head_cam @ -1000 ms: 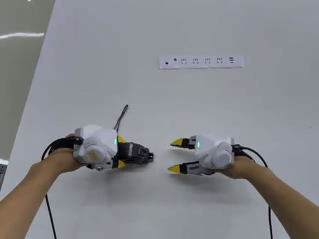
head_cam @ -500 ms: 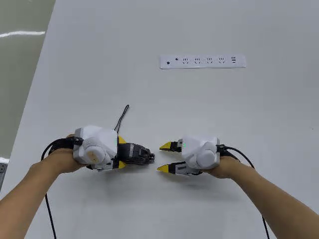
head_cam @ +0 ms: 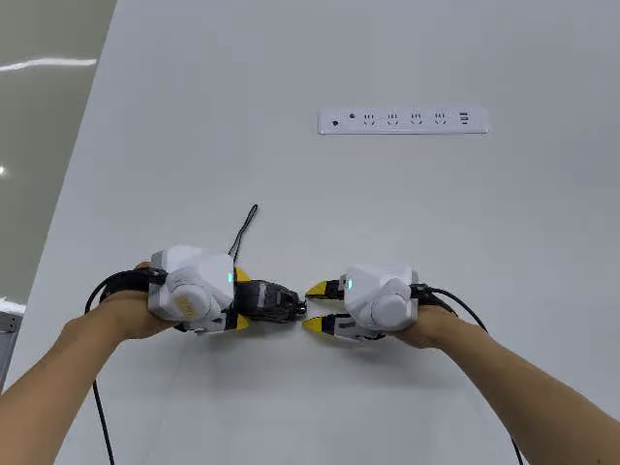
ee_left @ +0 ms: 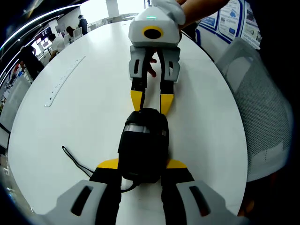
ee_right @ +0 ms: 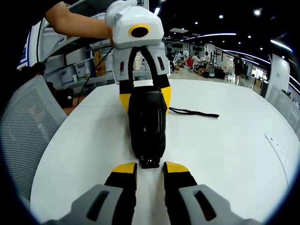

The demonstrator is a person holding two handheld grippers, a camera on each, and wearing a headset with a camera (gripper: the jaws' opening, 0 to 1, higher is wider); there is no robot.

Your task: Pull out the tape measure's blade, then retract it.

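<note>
A black tape measure [head_cam: 268,300] lies on the white table [head_cam: 291,174], with my left gripper [head_cam: 238,299] shut on its rear half. In the left gripper view the case [ee_left: 143,143] sits between the yellow jaws of the left gripper [ee_left: 142,164]. My right gripper [head_cam: 312,307] faces it from the right, open, its yellow tips at the case's front end. In the right gripper view the blade's end tab [ee_right: 150,163] sits just ahead of the gap of the right gripper [ee_right: 150,168]. No blade is drawn out. The black wrist strap [head_cam: 243,227] trails behind the case.
A white power strip [head_cam: 402,120] lies flat farther back on the table. The table's left edge [head_cam: 68,184] runs along a grey floor. Cables hang from both grippers toward me. A grey mesh chair [ee_left: 262,117] stands beside the table.
My right gripper has moved left, from well apart to the tape measure's front end. The left gripper and the tape measure have stayed put.
</note>
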